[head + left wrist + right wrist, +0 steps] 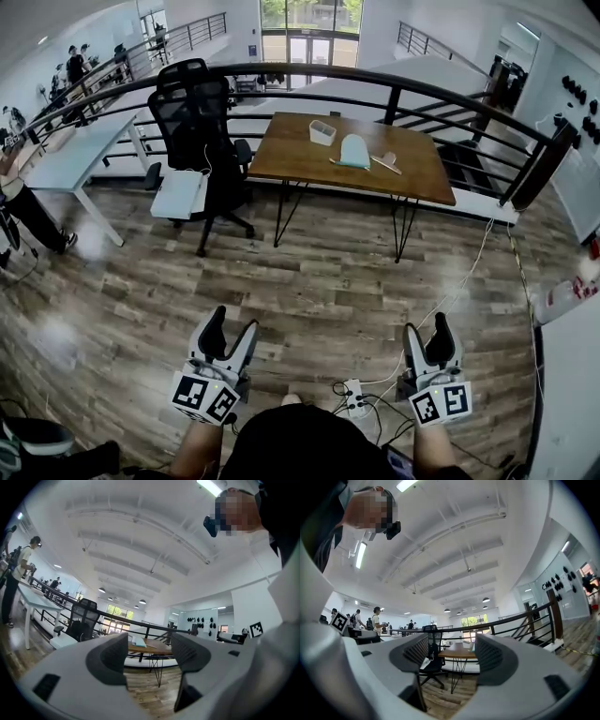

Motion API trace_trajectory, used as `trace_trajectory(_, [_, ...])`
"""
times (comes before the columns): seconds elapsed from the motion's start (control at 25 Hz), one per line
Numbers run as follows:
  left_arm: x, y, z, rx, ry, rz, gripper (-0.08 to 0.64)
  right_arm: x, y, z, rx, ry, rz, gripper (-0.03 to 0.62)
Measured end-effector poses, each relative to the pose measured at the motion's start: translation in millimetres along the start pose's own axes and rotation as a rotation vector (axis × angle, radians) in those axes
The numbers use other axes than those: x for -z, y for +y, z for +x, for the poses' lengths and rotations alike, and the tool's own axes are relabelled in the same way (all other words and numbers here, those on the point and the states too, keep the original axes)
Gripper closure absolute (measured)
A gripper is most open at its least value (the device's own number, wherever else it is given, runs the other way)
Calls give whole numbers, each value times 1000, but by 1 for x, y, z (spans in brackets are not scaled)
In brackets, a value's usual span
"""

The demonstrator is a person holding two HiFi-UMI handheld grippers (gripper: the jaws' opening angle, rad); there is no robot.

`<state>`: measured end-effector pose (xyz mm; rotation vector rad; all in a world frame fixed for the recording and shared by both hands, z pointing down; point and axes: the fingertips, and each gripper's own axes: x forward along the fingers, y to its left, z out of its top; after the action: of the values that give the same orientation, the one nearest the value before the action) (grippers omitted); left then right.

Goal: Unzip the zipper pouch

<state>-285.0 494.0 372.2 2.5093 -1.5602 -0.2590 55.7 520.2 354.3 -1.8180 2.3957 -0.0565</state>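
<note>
1. both hang wide open and empty: left gripper [232, 330], right gripper [427, 336].
2. the zipper pouch [354, 152] lies on the wooden table [291, 155], well off at twelve o'clock.
3. it sits slightly toward one o'clock, so the right gripper looks nearer; its long axis seems to run twelve-to-six.

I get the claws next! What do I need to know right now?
Left claw: open, empty.
Right claw: open, empty.
Both are held low over the floor, far from the wooden table.
The pale teal pouch lies on that table near a white box, untouched.
Done: nothing yet.
Left: walk up, hold the pouch, pull the zipper open. The zipper is too far to see.
</note>
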Motion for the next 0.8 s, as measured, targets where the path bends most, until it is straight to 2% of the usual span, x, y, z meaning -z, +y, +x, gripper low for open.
trace_trajectory(0.28, [-5,26,-2,2,2,32,281,11,28,28,-34,16,-10,313])
trace_trajectory(0.4, [-3,30,-3,-3,-12,8,278,18,30,36,-48,32,-19,318])
trace_trajectory(0.56, [8,39,0,-11,15,-10,278,24,36,44,-56,49,-18,321])
trace_trajectory(0.8, [13,46,25,-13,24,-25,278,25,17,54,-25,51,-17,324])
